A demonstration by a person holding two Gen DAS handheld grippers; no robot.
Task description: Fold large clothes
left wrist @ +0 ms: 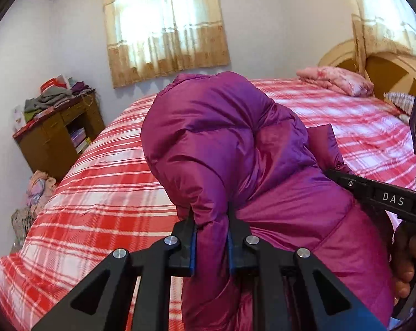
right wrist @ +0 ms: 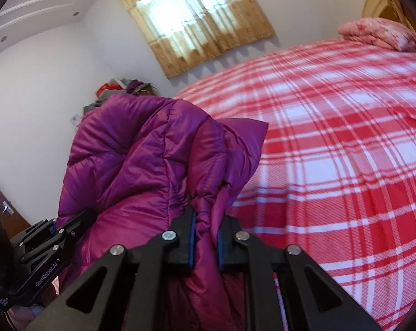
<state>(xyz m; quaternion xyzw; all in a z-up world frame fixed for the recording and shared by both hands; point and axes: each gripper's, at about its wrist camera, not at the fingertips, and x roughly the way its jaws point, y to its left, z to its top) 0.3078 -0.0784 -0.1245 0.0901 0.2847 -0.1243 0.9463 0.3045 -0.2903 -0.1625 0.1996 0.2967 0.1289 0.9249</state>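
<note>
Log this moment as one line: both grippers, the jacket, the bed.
left gripper: shut on jacket | right gripper: shut on jacket | jacket: bunched, held above bed

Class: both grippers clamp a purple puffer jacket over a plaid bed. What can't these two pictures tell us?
- Purple jacket: lower part cut off by the left gripper and the frame edge.
- Right gripper: bunched fabric hides what part it pinches.
- Clothes pile on the wooden cabinet: too small to identify.

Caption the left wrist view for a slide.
Left gripper shut on a purple puffer jacket above a red plaid bed.
</note>
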